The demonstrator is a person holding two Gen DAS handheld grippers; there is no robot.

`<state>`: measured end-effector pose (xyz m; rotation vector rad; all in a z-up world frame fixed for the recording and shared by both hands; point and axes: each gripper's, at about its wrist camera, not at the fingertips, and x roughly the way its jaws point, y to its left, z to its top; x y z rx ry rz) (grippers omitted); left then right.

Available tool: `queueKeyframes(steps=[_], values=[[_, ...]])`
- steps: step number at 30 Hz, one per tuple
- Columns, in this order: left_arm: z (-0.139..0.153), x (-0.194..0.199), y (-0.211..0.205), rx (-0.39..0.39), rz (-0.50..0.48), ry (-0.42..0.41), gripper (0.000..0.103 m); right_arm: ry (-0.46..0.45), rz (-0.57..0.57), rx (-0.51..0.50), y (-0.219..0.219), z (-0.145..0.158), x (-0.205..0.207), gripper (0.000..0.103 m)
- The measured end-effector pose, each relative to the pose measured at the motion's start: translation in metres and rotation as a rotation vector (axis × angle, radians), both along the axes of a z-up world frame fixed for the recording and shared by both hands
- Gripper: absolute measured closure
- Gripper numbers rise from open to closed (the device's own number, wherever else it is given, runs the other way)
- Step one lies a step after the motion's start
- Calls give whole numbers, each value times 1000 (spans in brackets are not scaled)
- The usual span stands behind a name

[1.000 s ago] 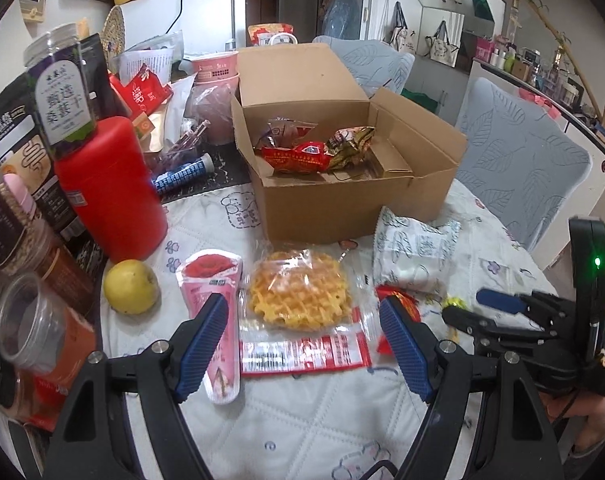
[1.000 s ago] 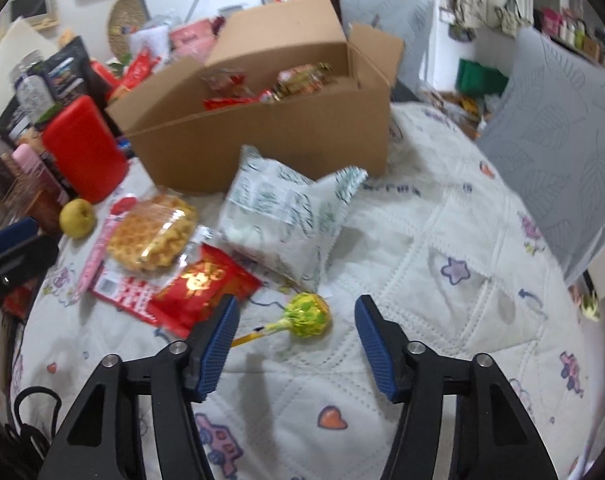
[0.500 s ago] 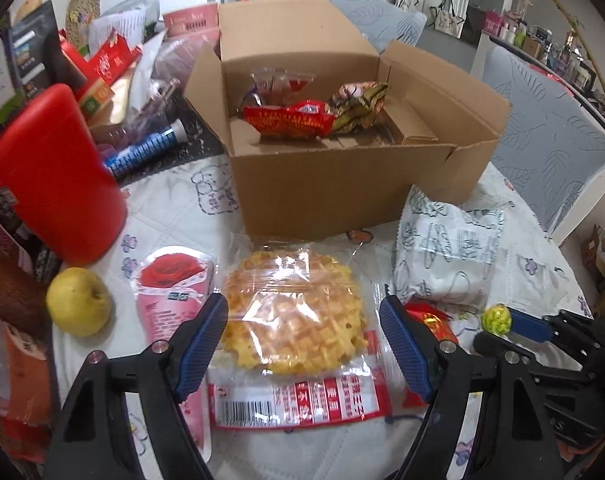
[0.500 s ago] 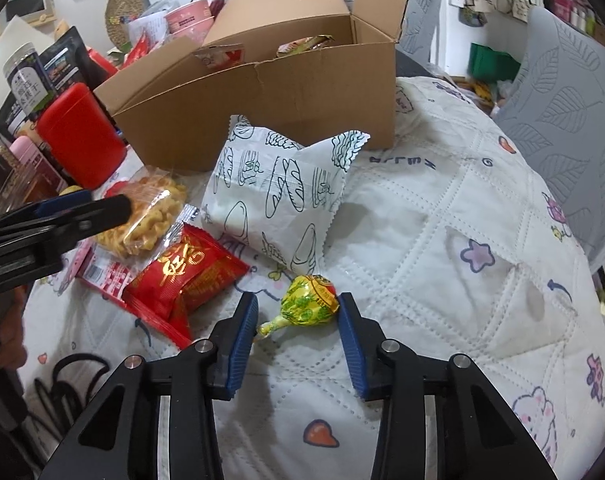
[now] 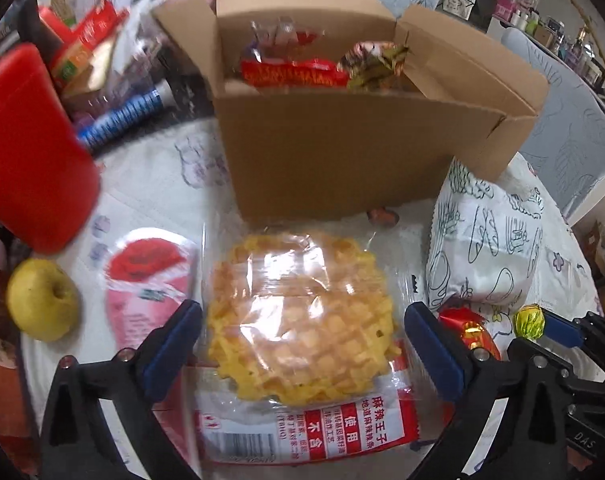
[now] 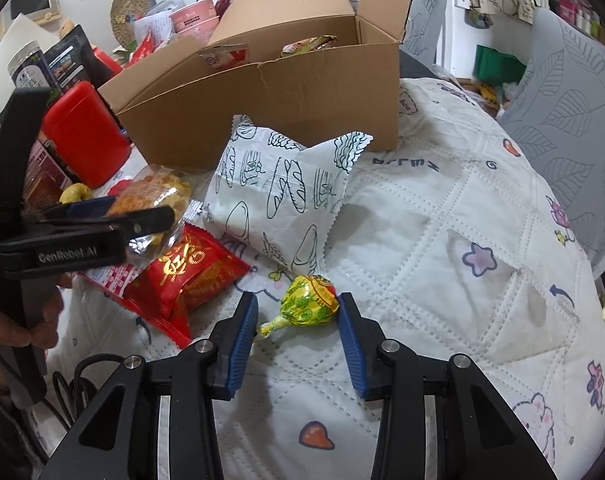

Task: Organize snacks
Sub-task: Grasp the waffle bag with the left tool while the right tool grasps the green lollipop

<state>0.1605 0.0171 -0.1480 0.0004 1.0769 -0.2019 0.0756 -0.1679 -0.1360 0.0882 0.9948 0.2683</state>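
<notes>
The left gripper (image 5: 302,344) is spread wide at the bottom of its frame, its blue pads flanking the wrapped waffle (image 5: 302,320), which lies on the quilted desk cover (image 6: 442,216) just in front of the open cardboard box (image 5: 342,152). In the right wrist view, the right gripper (image 6: 298,320) stands narrowed around the yellow-wrapped lollipop (image 6: 312,294) at lower centre; the right pad touches the wrapper, the left pad sits just beside the stick end. A white printed snack bag (image 6: 286,200) and a red packet (image 6: 186,276) lie nearby.
</notes>
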Motion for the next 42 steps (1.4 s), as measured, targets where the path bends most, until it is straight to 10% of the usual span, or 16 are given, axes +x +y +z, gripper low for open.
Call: queueKeyframes(steps=[13, 20, 24, 42], values=[[-5, 8, -11, 17, -9, -13, 1, -1, -4, 14, 0, -1, 1, 63], [9, -3, -11, -12, -46, -60, 42, -20, 2, 13, -1, -1, -2, 63], [16, -10, -12, -14, -54, -77, 46, -36, 1, 16, -2, 1, -5, 77], [58, -78, -6, -11, -50, -172, 56, -106, -1, 39, -7, 21, -42, 77]])
